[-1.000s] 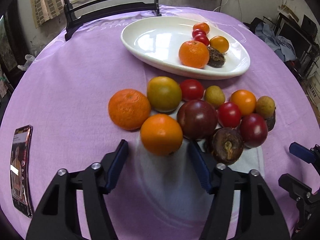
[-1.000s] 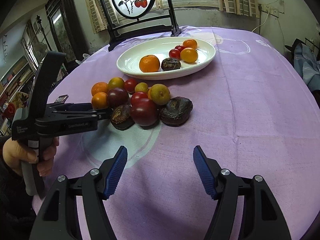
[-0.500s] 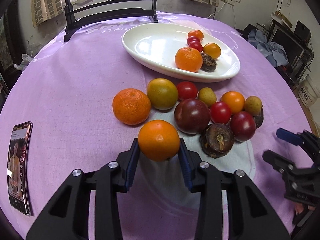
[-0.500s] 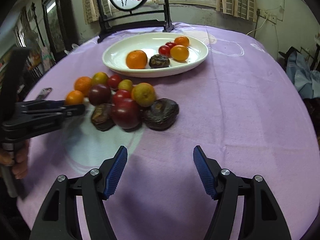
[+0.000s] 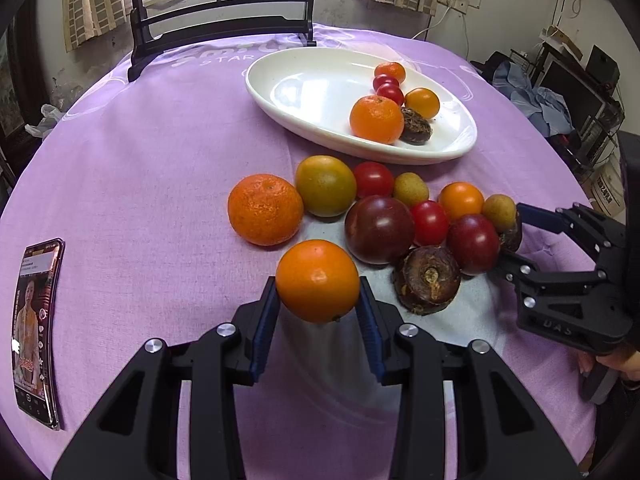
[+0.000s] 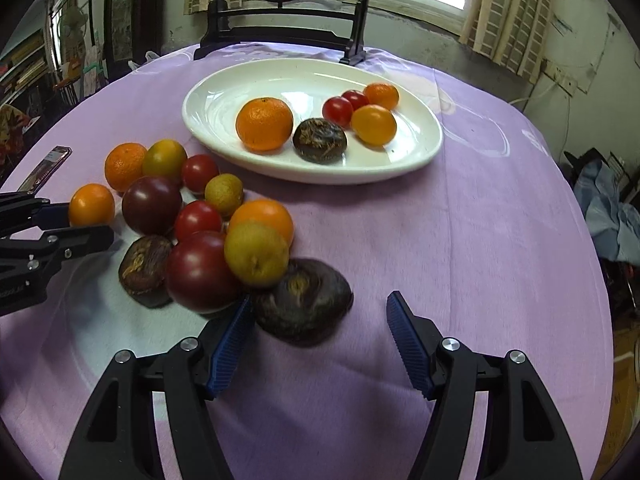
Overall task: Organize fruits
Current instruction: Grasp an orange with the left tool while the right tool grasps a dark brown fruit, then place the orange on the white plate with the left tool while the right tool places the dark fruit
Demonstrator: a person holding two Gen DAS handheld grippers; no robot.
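Note:
My left gripper [image 5: 318, 304] is shut on a smooth orange [image 5: 317, 280], at the near left of a pile of loose fruit on the purple tablecloth; the orange also shows in the right wrist view [image 6: 91, 205]. My right gripper [image 6: 318, 320] is open, with a dark wrinkled fruit [image 6: 304, 300] between its fingers at the pile's right end; it also shows in the left wrist view [image 5: 520, 236]. A white oval plate [image 5: 304, 128] beyond the pile holds several fruits, among them a mandarin [image 5: 376, 119].
The pile includes a rough mandarin [image 5: 265, 209], a green-orange fruit [image 5: 325, 185], a dark plum [image 5: 379, 229] and red tomatoes. A phone [image 5: 36, 332] lies at the left. A black wooden stand [image 5: 224, 28] rises behind the plate.
My left gripper closed on the smooth orange and lifted it slightly. My right gripper moved forward to the pile, its open fingers now around the dark wrinkled fruit.

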